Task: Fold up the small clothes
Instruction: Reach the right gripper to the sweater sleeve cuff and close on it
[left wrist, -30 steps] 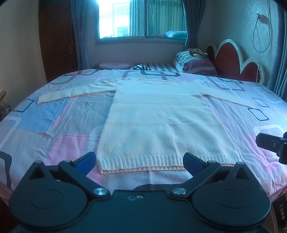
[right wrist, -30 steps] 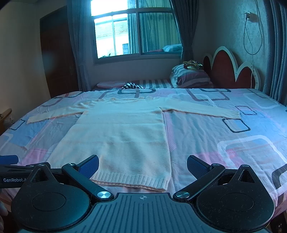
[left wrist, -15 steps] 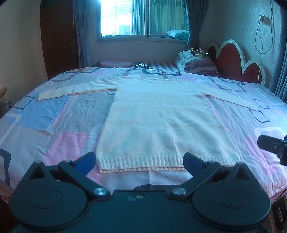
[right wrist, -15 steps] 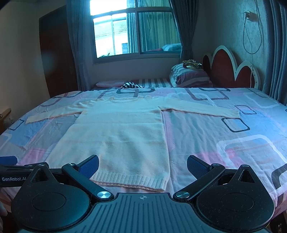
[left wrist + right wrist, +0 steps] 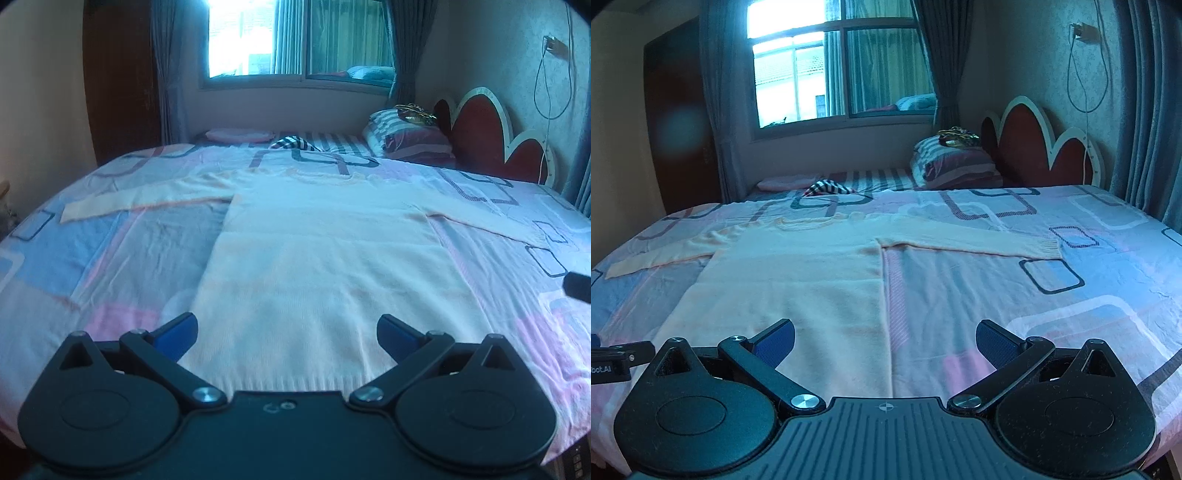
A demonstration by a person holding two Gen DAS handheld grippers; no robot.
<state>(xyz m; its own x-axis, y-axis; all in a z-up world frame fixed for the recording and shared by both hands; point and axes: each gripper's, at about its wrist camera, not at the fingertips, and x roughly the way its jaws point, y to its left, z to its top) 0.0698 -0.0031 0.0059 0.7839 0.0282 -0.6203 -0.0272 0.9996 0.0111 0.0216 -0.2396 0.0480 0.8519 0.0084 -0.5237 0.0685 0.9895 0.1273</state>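
A pale cream long-sleeved sweater [image 5: 325, 258] lies flat on the bed, both sleeves spread out sideways; it also shows in the right wrist view [image 5: 798, 280]. My left gripper [image 5: 287, 334] is open and empty, hovering over the sweater's lower hem. My right gripper [image 5: 885, 341] is open and empty over the sweater's bottom right corner. The right sleeve's cuff [image 5: 1047, 249] lies far right, the left cuff [image 5: 74, 212] far left. The hem is hidden behind both gripper bodies.
The bed [image 5: 1071, 302] has a pink and blue patterned sheet. Striped pillows [image 5: 953, 164] and a red scalloped headboard [image 5: 1034, 147] are at the back right. A small striped cloth [image 5: 827, 187] lies near the window. A cable [image 5: 1082, 74] hangs on the right wall.
Both grippers have moved forward over the sweater, so its hem has slipped under their bodies. Both stay open.
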